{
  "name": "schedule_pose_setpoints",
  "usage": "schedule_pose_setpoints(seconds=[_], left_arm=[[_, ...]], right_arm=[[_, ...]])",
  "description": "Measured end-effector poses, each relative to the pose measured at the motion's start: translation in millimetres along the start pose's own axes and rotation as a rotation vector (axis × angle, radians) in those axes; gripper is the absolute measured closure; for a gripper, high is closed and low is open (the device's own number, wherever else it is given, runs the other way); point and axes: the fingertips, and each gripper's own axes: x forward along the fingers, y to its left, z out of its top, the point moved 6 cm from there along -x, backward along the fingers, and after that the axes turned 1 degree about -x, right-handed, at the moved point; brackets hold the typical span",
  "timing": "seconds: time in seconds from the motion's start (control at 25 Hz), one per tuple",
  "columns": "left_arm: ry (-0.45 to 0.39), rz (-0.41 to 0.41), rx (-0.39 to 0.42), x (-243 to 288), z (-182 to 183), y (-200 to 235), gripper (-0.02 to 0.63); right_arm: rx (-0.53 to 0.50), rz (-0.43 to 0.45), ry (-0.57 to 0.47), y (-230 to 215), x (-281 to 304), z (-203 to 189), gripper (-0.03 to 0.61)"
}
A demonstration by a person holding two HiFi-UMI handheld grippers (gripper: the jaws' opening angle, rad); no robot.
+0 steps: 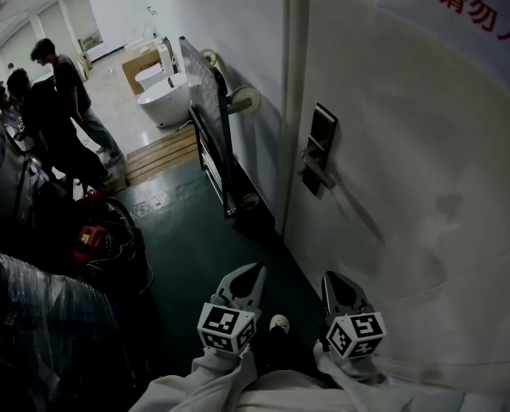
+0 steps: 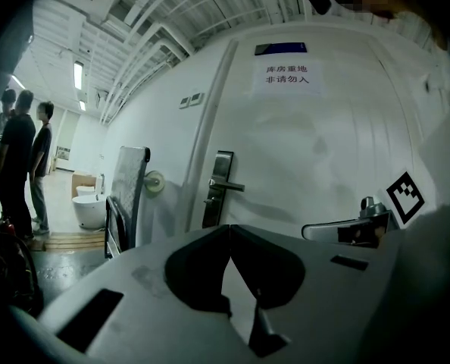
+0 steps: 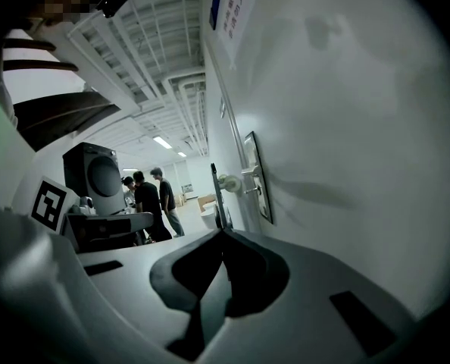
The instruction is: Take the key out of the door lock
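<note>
The white door fills the right of the head view. Its dark lock plate with a lever handle sits ahead of both grippers. A key is too small to make out on it. My left gripper and right gripper are side by side low in the picture, well short of the lock, both shut and empty. The left gripper view shows its jaw tips meeting, with the lock plate beyond them. In the right gripper view the tips also meet, and the lock plate is on the door ahead.
A wheeled cart with an upright panel stands against the wall just left of the door frame. Behind it are white bathroom fixtures and a wooden pallet. Several people stand at the far left. Plastic-wrapped goods crowd the near left.
</note>
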Motion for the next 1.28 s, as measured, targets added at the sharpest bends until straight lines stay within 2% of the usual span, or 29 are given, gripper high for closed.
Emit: schedule_pose_setpoints(seconds=[0.64,1.28], left_arm=[[0.018,0.007,0.007,93,18,35,0.601],[0.024,-0.002,-0.005,110,9,39,0.6]], right_arm=[[0.013,0.012,0.015,-55,81,30,0.526],[0.035,0.044,0.009,-57,95,21,0.526]])
